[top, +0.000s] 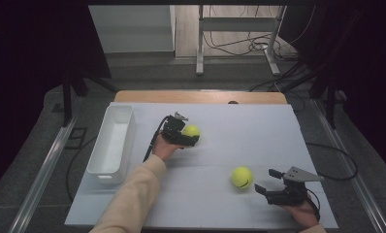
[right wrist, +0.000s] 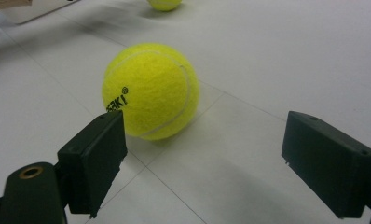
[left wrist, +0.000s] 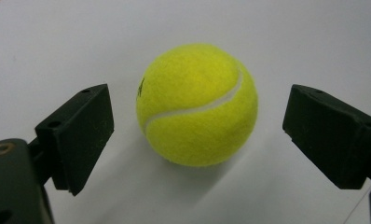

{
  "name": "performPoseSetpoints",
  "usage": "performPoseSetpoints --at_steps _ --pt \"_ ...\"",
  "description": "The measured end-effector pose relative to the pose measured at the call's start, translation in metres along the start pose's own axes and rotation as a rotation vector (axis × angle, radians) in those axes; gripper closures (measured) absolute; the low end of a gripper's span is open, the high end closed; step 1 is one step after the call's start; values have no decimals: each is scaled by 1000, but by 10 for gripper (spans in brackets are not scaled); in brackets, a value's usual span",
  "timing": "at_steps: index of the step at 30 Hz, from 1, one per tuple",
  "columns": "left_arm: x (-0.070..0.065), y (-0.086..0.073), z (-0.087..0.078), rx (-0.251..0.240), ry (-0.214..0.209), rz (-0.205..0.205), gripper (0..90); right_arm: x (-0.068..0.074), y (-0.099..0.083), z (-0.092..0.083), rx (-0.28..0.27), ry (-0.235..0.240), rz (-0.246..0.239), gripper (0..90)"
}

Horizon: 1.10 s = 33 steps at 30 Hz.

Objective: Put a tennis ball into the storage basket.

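Note:
Two yellow tennis balls lie on the white table top (top: pixel 259 131). The far ball (top: pixel 191 130) rests between the jaws of my left gripper (top: pixel 186 129), which stands open around it. In the left gripper view this ball (left wrist: pixel 197 105) sits between the spread jaws of the left gripper (left wrist: pixel 197 119), with a gap on each side. The near ball (top: pixel 242 177) lies just left of my right gripper (top: pixel 264 180). My right gripper (right wrist: pixel 207 140) is open, and the near ball (right wrist: pixel 151 91) sits just ahead of its left jaw, outside the gap.
A long white tray (top: pixel 112 143) stands empty along the table's left side. In the right gripper view the far ball (right wrist: pixel 165 3) shows at the top edge. Beyond the table's wooden far edge (top: pixel 201 96) are frame legs and cables.

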<state>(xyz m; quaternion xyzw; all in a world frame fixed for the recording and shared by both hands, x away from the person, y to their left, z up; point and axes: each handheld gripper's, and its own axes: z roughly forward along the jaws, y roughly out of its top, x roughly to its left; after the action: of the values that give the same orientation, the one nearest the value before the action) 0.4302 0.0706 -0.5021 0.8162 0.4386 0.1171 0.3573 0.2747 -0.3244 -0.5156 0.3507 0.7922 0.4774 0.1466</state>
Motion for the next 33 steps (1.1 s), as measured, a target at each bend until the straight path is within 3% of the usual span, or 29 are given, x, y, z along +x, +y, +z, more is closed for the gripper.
performPoseSetpoints --at_steps 8,23,26,28,33 --pt "2 -1 8 -4 1 20 92 0 0 0 4 0 0 141" --pt "7 1 21 32 1 3 98 -1 -1 1 13 0 3 141" --pt "7 3 21 31 -23 6 152 -1 -1 1 14 1 3 141" --pt "6 4 20 24 -36 -1 247 -1 -1 1 14 0 3 141" --pt "6 5 19 31 -47 -18 263 -1 -1 1 14 0 2 141"
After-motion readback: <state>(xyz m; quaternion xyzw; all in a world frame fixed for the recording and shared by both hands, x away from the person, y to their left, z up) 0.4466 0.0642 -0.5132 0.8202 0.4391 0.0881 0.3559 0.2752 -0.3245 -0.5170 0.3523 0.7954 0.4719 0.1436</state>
